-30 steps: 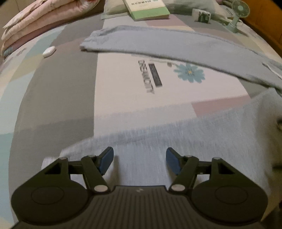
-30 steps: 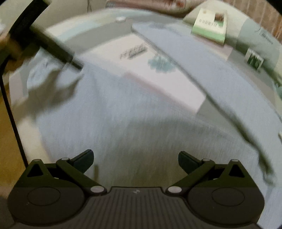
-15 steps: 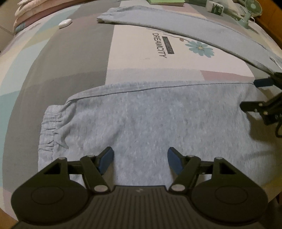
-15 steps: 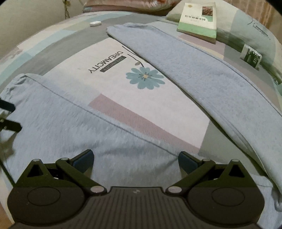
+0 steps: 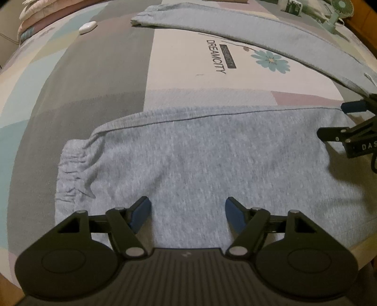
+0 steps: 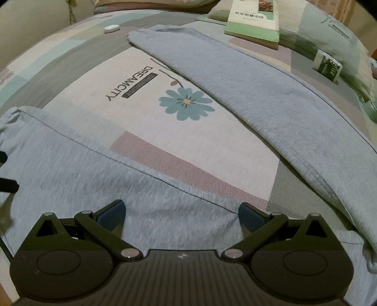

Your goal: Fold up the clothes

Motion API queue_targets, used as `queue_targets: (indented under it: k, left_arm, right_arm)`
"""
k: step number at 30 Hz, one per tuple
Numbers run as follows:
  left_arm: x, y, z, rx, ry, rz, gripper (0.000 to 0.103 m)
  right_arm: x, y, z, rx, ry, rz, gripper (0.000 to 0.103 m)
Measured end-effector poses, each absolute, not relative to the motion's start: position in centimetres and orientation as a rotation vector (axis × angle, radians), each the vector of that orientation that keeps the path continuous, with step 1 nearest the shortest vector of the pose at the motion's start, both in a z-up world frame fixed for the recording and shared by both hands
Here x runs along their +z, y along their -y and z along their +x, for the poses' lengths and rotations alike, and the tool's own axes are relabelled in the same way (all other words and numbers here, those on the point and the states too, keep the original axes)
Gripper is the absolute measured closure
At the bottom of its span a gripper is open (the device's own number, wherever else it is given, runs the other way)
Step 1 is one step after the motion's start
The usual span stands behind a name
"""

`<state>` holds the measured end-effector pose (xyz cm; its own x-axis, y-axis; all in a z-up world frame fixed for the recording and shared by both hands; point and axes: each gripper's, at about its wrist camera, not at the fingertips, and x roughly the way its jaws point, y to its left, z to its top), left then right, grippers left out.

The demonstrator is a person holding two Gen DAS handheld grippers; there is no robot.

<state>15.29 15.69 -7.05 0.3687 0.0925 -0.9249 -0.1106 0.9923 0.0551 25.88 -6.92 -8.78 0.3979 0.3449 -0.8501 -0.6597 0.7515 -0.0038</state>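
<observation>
A white remote (image 5: 87, 27) lies far left on the patchwork sheet (image 5: 70, 77). Grey trousers (image 5: 212, 150) are spread flat on the bed, legs splayed apart: the near leg runs across the front with its elastic cuff (image 5: 70, 174) at the left, the far leg (image 5: 259, 33) slants away behind the flower print (image 5: 269, 61). The left gripper (image 5: 187, 213) hangs over the near leg close to the cuff, jaws wide, nothing pinched. The right gripper (image 6: 180, 215) hangs over the same leg further right, near its upper seam, jaws wide too, empty. A green book (image 6: 253, 21) and a small fan (image 5: 339, 9) sit beyond the trousers.
</observation>
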Motion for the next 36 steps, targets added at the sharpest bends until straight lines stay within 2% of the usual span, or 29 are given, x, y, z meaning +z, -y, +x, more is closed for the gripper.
queue_targets:
  k: [8,12,16,23,27,33,34,36]
  left_arm:
    - [-3.8,-13.0,18.9,0.035,-1.098,0.015,0.035]
    - [-3.4,-9.7,22.2,-0.055,-1.058,0.027,0.035]
    - [-3.6,-5.2,26.1,-0.137,-1.012,0.08,0.035]
    - [-3.9,3.0,34.5,-0.198,-0.921,0.149,0.034]
    - [-4.9,7.4,38.8,-0.181,-0.896,0.188,0.034]
    - [-8.6,8.9,43.1,-0.065,-1.007,0.095,0.033]
    - [-9.1,8.6,43.4,-0.045,-1.031,0.064,0.029]
    - [-8.7,8.2,43.7,-0.003,-1.036,0.04,0.03]
  right_arm:
    - [-4.5,12.2,26.5,0.612,-0.922,-0.337,0.0]
    - [-3.3,19.9,27.4,0.416,-0.961,-0.305,0.0]
    - [-4.1,29.2,27.9,0.188,-0.993,-0.267,0.0]
    - [-8.8,41.5,27.6,-0.006,-1.062,-0.105,0.0]
    - [-9.2,43.7,26.0,0.084,-1.026,-0.07,0.0]
    - [-9.3,44.2,25.3,0.179,-1.016,-0.082,0.0]
    - [-9.2,44.4,25.3,0.191,-1.014,-0.08,0.0]
    - [-9.2,44.6,25.2,0.217,-1.009,-0.093,0.0]
